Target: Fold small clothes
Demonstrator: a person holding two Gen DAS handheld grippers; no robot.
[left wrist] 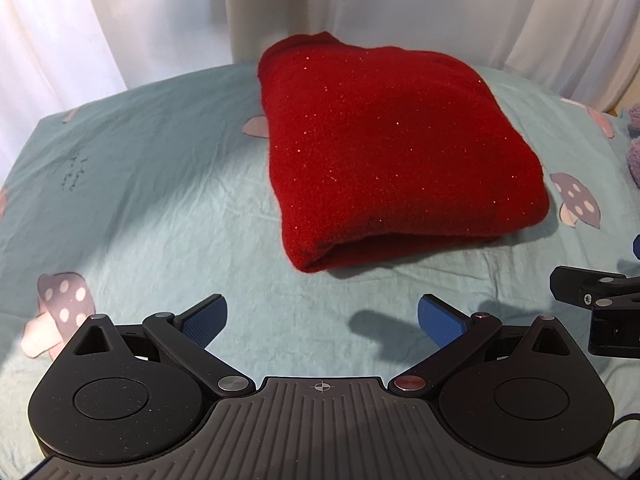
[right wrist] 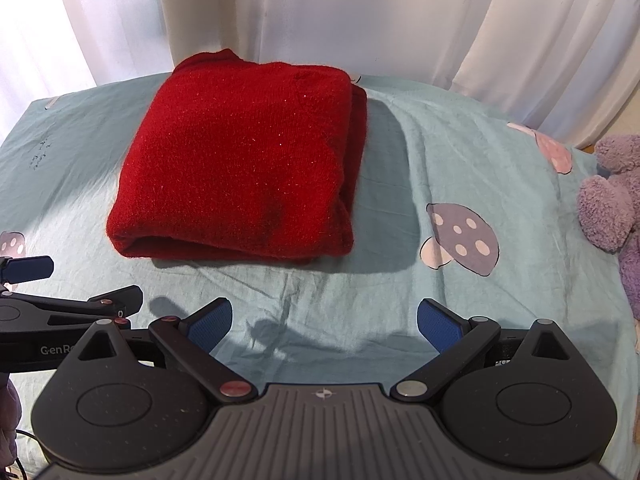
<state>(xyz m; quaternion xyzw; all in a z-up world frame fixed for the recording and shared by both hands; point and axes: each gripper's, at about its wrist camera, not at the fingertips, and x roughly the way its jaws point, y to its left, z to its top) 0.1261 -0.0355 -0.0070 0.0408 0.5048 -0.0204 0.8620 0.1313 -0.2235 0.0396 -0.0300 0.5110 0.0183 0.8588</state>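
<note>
Red sweater (left wrist: 396, 152) lies folded into a thick, roughly square bundle on the bed sheet (left wrist: 160, 168), toward the far middle of the bed, in front of the white curtain (left wrist: 400, 0). Rounded fold edge faces the cameras; loose layered edges show along the bundle's right side in the right wrist view.

Left tongs (left wrist: 322, 322): spread wide, nothing between them, hovering over bare sheet just short of the sweater's near edge. Right tongs (right wrist: 324, 322): likewise spread and empty, near the bundle but apart from it. The two sit side by side; each shows at the edge of the other's view.

Handling, judged: fuzzy knit with glitter flecks, soft and limp, light to moderate weight. It will sag and may unfold if lifted by one layer only. Fibres should grip the blue pads (left wrist: 440, 326) well; slipping unlikely.

Where to hold: pinch through all layers at the near fold's two corners, one tongs each. Avoid the loose right-hand edges.

Folding looks largely done. Purple plush toy (right wrist: 612, 200) sits at the right, well apart.
</note>
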